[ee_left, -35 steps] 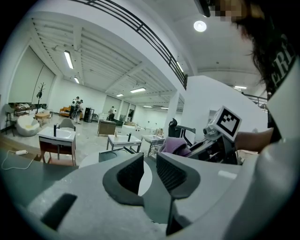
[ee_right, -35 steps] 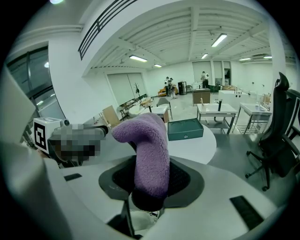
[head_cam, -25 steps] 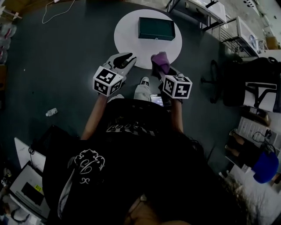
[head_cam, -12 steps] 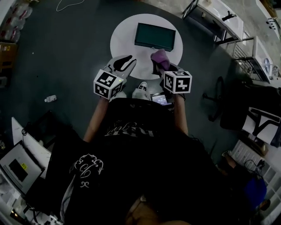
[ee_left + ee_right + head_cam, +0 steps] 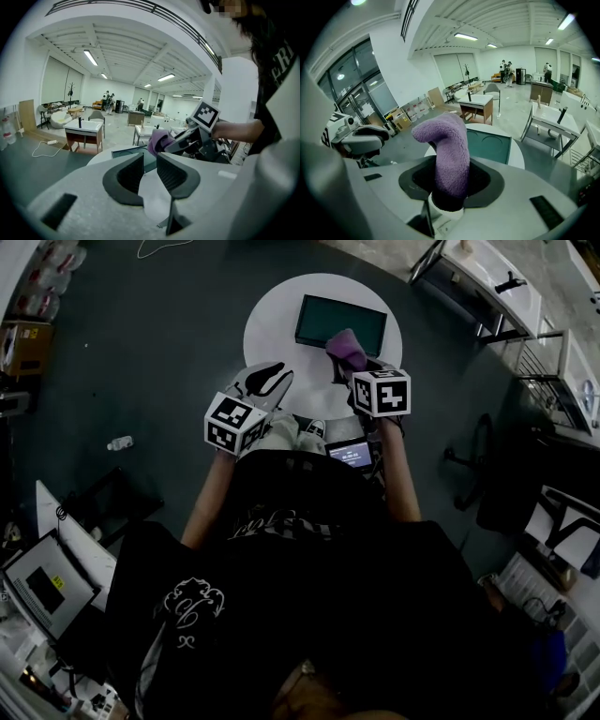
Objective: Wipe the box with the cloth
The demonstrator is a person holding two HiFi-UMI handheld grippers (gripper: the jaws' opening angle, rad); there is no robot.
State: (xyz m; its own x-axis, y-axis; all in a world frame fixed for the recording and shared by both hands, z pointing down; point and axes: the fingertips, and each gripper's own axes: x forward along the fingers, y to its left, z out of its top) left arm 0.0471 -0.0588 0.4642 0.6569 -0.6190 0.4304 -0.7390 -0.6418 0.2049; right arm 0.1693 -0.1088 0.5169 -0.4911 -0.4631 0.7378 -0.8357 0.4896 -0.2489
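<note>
While near box (image 5: 328,317), cloth (image 5: 451,154) between jaws

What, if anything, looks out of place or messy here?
Nothing much. The green box lies flat on the round table; the purple cloth is clamped in the right gripper. Only a small pale object lies loose on the floor.

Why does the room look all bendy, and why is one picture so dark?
Left gripper view and right gripper view: the wide lens curves the ceiling and blacks out the corners. Head view: dim, so the floor looks nearly black and the white table stands out.
</note>
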